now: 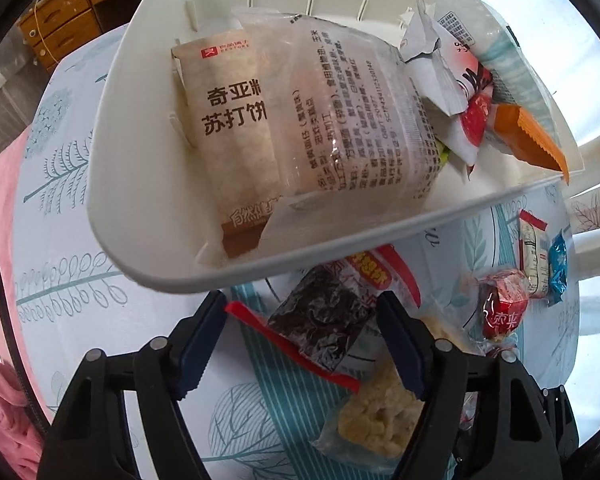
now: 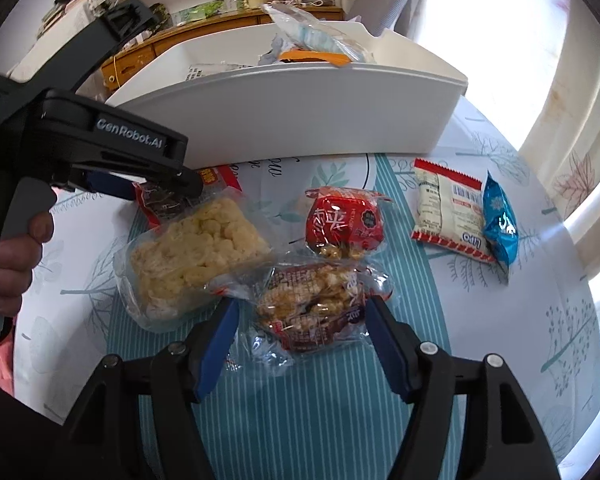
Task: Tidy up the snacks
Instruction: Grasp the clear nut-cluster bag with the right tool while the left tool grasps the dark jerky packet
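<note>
On the leaf-patterned tablecloth my left gripper (image 1: 300, 332) points down over a dark snack packet with a red edge (image 1: 320, 320). The packet lies between the open fingers. Just beyond stands a white bin (image 1: 140, 200) holding a brown cracker packet (image 1: 228, 120), a clear printed packet (image 1: 340, 120) and an orange packet (image 1: 532, 140). My right gripper (image 2: 300, 332) is open around a clear packet of caramel-coloured puffs (image 2: 312, 304) lying on the cloth. A yellow puffed-rice packet (image 2: 196, 248) lies to its left, beneath the left gripper (image 2: 188, 186), which a hand (image 2: 16, 256) holds.
A red packet (image 2: 344, 224), a white-and-red packet (image 2: 448, 208) and a blue packet (image 2: 500, 224) lie on the cloth right of the bin (image 2: 300, 120). Wooden drawers and shelves (image 2: 220, 12) stand behind. Curtains (image 2: 572, 120) hang at right, pink cloth (image 1: 0, 400) at left.
</note>
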`<state>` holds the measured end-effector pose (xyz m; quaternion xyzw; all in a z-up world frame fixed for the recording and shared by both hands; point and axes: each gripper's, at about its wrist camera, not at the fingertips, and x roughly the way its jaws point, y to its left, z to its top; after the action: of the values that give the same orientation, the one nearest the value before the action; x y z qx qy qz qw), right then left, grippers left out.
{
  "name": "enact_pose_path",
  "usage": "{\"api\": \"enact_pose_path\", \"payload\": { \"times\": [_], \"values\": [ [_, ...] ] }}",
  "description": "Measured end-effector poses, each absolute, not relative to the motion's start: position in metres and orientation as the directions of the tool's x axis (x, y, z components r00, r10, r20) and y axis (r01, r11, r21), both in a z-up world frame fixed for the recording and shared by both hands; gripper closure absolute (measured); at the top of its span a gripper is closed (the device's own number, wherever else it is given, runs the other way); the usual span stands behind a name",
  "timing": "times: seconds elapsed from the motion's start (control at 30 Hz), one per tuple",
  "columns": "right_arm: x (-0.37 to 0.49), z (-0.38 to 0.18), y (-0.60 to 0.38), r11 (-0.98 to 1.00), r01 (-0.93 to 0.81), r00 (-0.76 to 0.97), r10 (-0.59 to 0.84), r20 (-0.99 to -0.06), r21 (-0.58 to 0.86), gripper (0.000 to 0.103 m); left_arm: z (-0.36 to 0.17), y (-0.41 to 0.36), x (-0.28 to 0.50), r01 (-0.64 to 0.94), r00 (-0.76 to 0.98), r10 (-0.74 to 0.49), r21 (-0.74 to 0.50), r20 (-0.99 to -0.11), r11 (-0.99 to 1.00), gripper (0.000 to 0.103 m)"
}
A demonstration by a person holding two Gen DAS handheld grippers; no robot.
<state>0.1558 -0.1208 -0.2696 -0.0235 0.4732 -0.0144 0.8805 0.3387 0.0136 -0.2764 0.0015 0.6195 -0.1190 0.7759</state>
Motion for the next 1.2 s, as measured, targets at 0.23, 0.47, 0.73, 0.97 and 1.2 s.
{"api": "enact_pose_path", "payload": {
  "times": [0.23, 0.47, 0.73, 0.97, 1.2],
  "values": [
    [0.159, -0.27, -0.121, 0.997, -0.024, 0.546, -0.049, -0.837, -0.075, 0.044, -0.277, 0.016, 0.337, 0.166, 0.204, -0.198, -0.166, -0.959, 0.972, 0.037],
    [0.164, -0.268, -0.12, 0.997, -0.02, 0.505, -0.054, -0.861, -0.074, 0.044, -0.279, 0.031, 0.326, 0.111, 0.157, -0.209, -0.193, -0.965, 0.975, 0.05],
    [0.151, -0.252, -0.114, 1.0, -0.016, 0.484, -0.007, -0.875, -0.016, 0.103, -0.269, 0.067, 0.288, 0.058, 0.149, -0.207, -0.2, -0.967, 0.978, 0.052],
    [0.136, -0.248, -0.114, 0.997, 0.062, 0.464, 0.015, -0.886, 0.05, 0.103, -0.234, 0.085, 0.251, 0.055, 0.21, -0.229, -0.223, -0.95, 0.973, 0.052],
    [0.133, -0.249, -0.123, 0.99, 0.135, 0.511, -0.026, -0.859, 0.05, 0.089, -0.212, 0.118, 0.223, 0.042, 0.248, -0.236, -0.233, -0.94, 0.972, 0.052]
  ]
}}
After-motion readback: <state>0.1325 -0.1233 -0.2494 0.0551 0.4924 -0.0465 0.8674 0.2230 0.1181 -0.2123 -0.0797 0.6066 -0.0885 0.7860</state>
